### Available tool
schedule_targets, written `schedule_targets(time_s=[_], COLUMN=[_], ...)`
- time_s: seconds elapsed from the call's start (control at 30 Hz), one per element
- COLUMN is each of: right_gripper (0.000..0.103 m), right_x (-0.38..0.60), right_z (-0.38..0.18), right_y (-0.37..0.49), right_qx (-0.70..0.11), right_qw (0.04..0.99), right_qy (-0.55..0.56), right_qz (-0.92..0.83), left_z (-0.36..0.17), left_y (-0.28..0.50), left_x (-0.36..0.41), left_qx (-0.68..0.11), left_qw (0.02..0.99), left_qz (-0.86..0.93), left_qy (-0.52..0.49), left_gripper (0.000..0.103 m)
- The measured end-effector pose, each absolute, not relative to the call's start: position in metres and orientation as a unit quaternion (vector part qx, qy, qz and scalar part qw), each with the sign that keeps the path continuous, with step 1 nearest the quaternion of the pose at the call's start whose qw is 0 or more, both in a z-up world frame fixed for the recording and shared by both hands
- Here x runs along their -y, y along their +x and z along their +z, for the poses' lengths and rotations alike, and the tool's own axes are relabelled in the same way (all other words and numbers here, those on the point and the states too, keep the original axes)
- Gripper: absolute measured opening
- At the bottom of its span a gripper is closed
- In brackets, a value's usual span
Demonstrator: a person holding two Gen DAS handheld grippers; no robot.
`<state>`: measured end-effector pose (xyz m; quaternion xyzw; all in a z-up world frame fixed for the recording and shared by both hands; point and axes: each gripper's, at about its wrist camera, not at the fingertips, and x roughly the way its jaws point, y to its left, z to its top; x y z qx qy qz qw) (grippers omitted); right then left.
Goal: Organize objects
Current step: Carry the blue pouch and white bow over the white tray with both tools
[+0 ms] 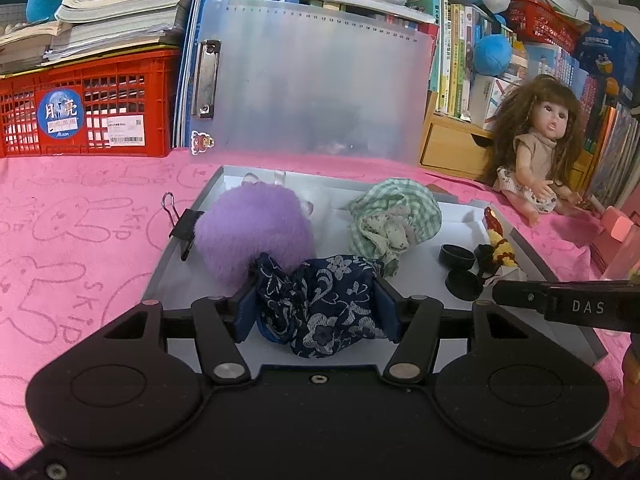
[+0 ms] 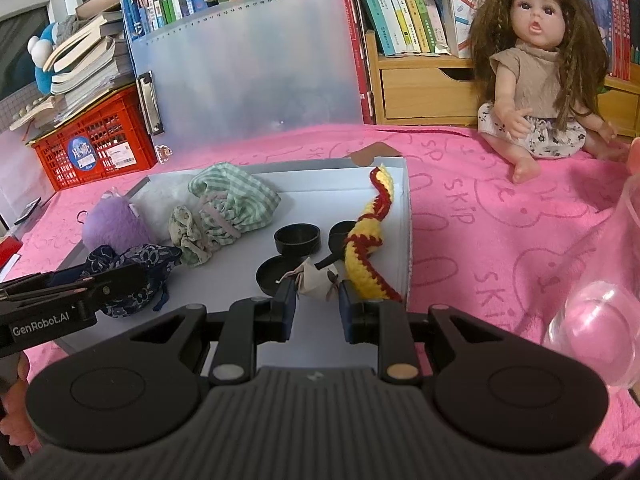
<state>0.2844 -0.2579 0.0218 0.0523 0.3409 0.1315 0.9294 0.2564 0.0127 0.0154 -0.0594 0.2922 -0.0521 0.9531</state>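
Left tongs (image 1: 316, 304) gripped the navy floral pouch (image 1: 320, 300) over the tray (image 1: 520, 236); right tongs (image 2: 317, 309), narrow, clasped a beige pouch (image 2: 316, 280) beside them.

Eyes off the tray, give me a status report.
Left gripper shut on navy pouch. Right gripper shut on beige pouch, in tray. Black lids, knit snake alongside.
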Motion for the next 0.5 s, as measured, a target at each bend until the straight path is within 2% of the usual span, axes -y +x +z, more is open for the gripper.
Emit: schedule_targets(time_s=[0.33,0.37,0.43,0.5], right_gripper=[0.029,0.031,0.047,0.052], right_x=[0.2561,0.2558,0.2561,0.2559], right_z=[0.0218,0.0219,0.0220,0.0229], right_y=[0.2837,0.2837,0.2830,0.2818], right_qx=[-0.336,-0.335,-0.334,-0.333], right_qw=[0.931,0.932,0.932,0.932], right_qy=[0.051,0.050,0.051,0.050], right_qz=[0.132,0.131,0.132,0.134], left_z=[0.0136,0.0139,0.0147,0.0156], left_y=[0.2580,0.2579,0.2574,0.2568], left_x=[-0.0146,-0.0147,-0.0150,-0.0152], left_qx=[-0.306,-0.308,-0.312,-0.314], left_qw=[0.948,0.947,0.946,0.946], left_qz=[-0.057,-0.057,-0.058,-0.059], left_qy=[-0.068,-0.068,-0.067,-0.062], left_gripper=[0.062,0.063,0.064,0.067])
